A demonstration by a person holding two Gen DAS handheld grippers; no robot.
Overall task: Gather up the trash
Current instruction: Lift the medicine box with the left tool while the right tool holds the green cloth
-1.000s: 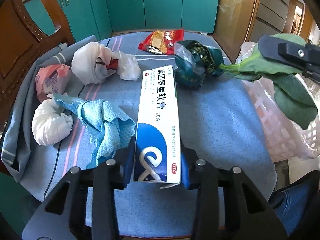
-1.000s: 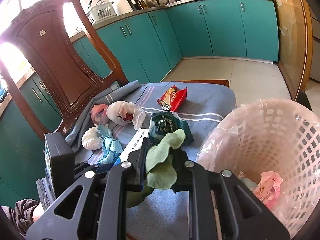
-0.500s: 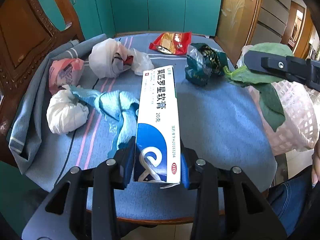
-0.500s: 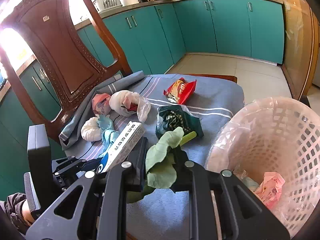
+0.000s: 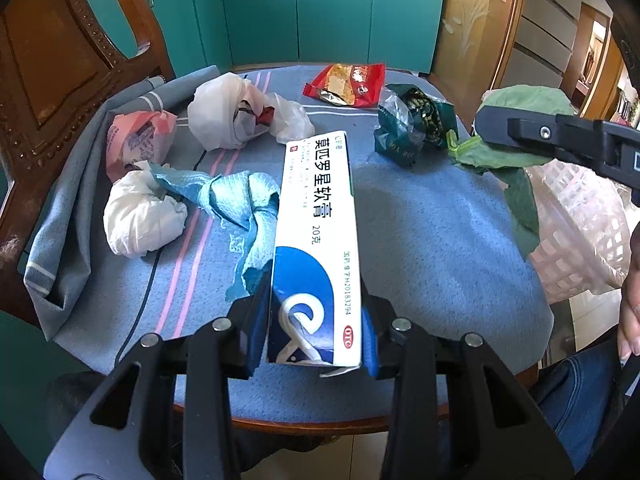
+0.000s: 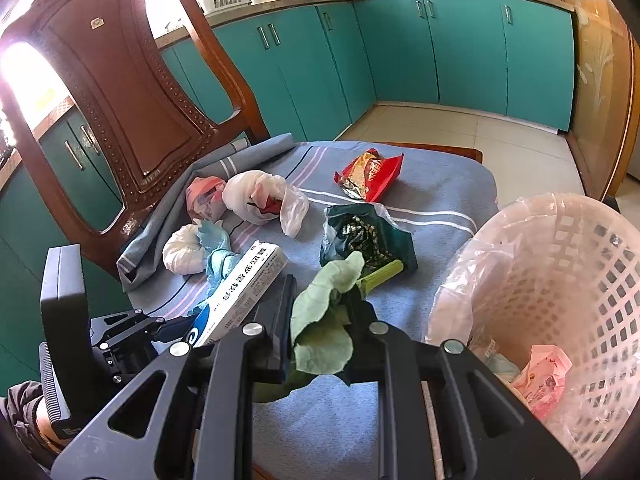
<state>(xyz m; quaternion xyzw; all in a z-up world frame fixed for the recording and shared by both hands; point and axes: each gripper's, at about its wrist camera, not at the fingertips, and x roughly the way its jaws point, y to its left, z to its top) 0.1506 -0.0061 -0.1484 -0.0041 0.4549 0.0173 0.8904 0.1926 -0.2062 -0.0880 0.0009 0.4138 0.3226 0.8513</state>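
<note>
**A:** Which step are we at?

**B:** Carrying, I'd say. The left tool (image 5: 316, 340) is clamped on the near end of a long white-and-blue cardboard ointment box (image 5: 316, 240), which sticks out forward, clear of the bench (image 5: 420, 240). The right tool (image 6: 320, 344) is closed tight on a limp green vegetable leaf with a pale stalk (image 6: 324, 320).

**A:** And where does it all go?

**B:** Into the pale pink plastic lattice basket lined with a thin clear bag (image 6: 560, 280), standing at the right edge of the bench. It already holds a crumpled pink wrapper (image 6: 544, 376). The leaf hangs near its rim, not over the opening yet (judging from the right wrist view).

**A:** So the next move?

**B:** Probably bring the right tool over the basket's mouth and part its jaws so the leaf drops; being floppy, it may cling to a pad. The box then needs the same, tipped end-down so its length clears the rim.

**A:** What's left on the blue striped cloth?

**B:** Plenty: a red foil snack packet (image 5: 348, 84), a dark green crinkled bag (image 5: 412, 124), a white plastic bag with something red inside (image 5: 236, 116), a pink printed wrapper (image 5: 140, 140), a white paper wad (image 5: 140, 216) and a twisted blue wipe (image 5: 232, 196) beside it.
</note>
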